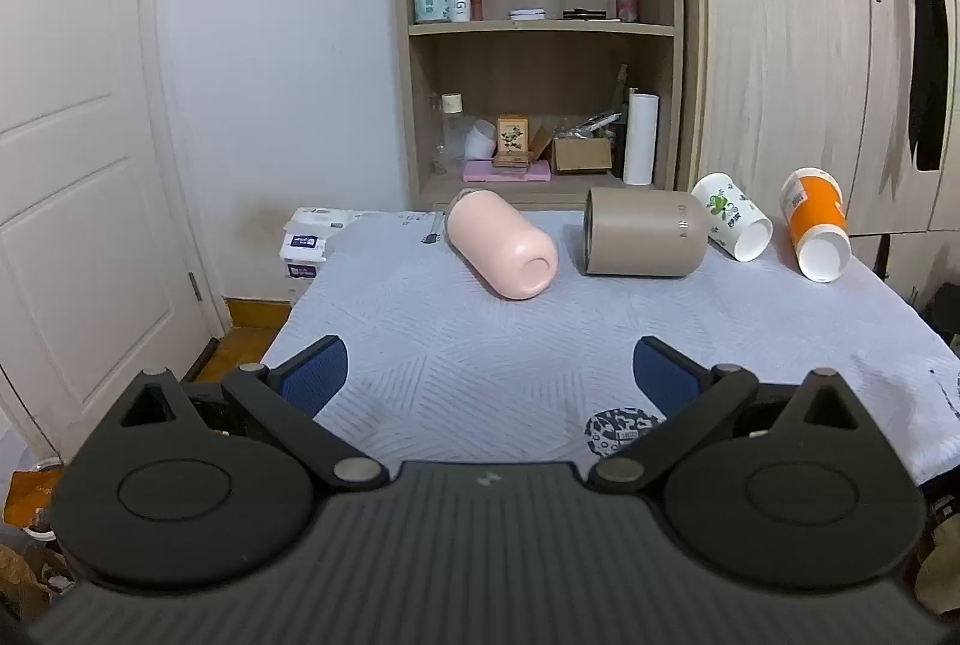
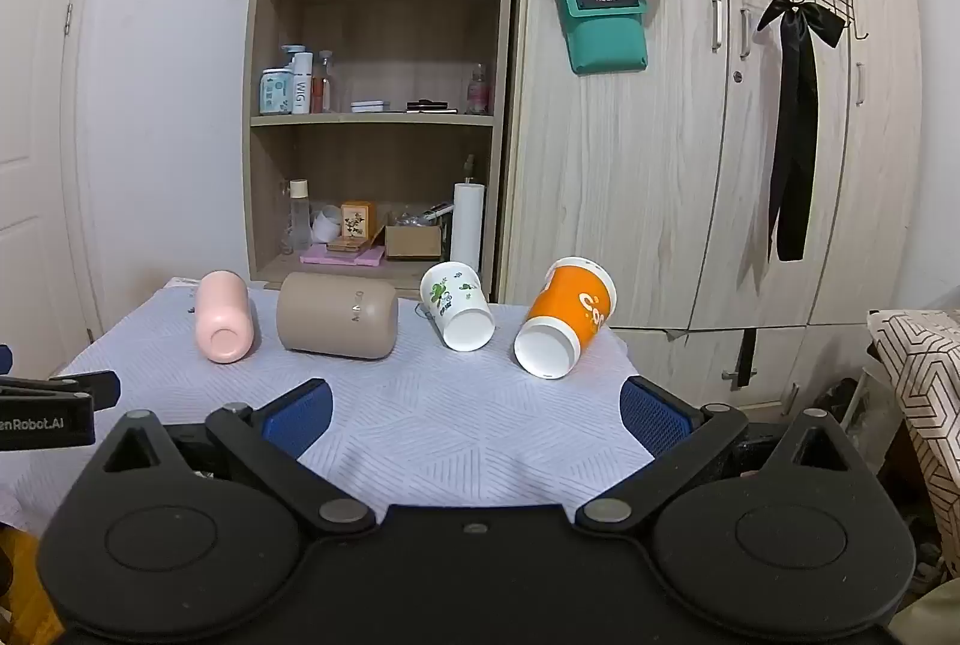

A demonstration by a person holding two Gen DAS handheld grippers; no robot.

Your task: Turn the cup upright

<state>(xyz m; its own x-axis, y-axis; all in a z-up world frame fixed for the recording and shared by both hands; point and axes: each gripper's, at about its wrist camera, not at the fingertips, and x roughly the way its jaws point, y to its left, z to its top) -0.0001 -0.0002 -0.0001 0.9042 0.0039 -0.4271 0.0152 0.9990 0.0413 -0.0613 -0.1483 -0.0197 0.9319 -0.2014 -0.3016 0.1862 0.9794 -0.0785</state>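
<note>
Several cups lie on their sides in a row at the far edge of a cloth-covered table [image 1: 480,345]: a pink cup [image 1: 501,246], a tan cup [image 1: 645,240], a white cup with green leaves [image 1: 732,219] and an orange cup [image 1: 816,225]. In the right wrist view they are the pink cup [image 2: 223,316], tan cup [image 2: 336,324], white cup [image 2: 457,306] and orange cup [image 2: 564,318]. My left gripper [image 1: 491,375] is open and empty, above the near part of the table. My right gripper [image 2: 477,414] is open and empty, short of the white and orange cups.
A wooden shelf unit [image 1: 540,27] with bottles and boxes stands behind the table. A wardrobe [image 2: 690,165] with a black ribbon is to the right, a white door [image 1: 72,165] to the left. Tissue packs [image 1: 306,243] sit at the table's far left corner.
</note>
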